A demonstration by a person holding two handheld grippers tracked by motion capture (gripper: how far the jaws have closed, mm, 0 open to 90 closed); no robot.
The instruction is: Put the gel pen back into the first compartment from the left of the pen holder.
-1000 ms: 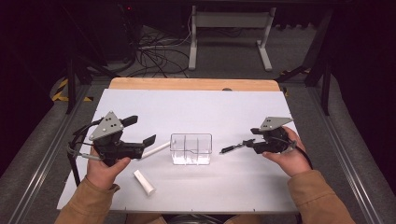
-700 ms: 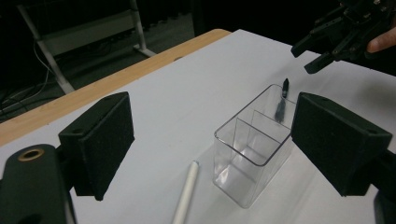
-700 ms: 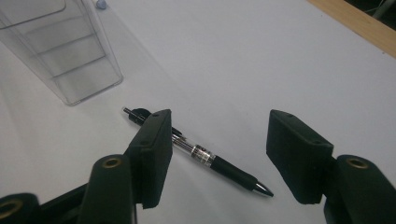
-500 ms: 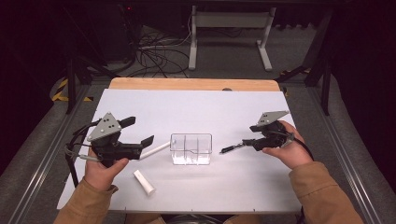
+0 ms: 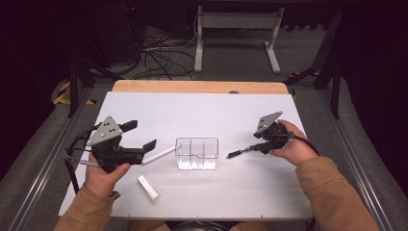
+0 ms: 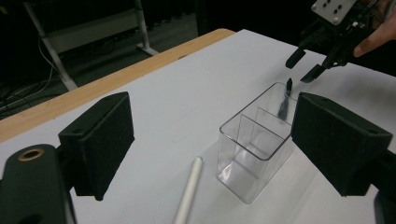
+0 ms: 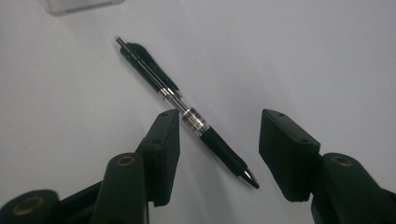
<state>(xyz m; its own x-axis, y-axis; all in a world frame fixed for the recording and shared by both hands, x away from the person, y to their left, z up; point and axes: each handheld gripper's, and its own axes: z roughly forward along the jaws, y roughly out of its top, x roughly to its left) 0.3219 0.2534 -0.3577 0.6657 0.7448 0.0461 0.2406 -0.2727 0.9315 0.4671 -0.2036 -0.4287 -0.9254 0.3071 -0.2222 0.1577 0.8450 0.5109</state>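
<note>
A black pen lies on the white table, its grip section between the jaws of my right gripper. Those jaws have just been closing, and a gap still shows between each pad and the pen. In the high view the right gripper hovers over the pen, just right of a clear compartment box. My left gripper is held open to the left of the box, with nothing between its jaws. In the left gripper view the box and a white marker lie ahead of the left gripper.
A second white marker lies near the table's front edge, left of centre. The first white marker points at the box's left side. A wooden strip runs along the table's far edge, with cables and a metal stand on the floor beyond.
The right hand has shifted slightly left and toward the far side over the pen, and its jaws are narrower. The left gripper, box and markers have stayed where they were.
</note>
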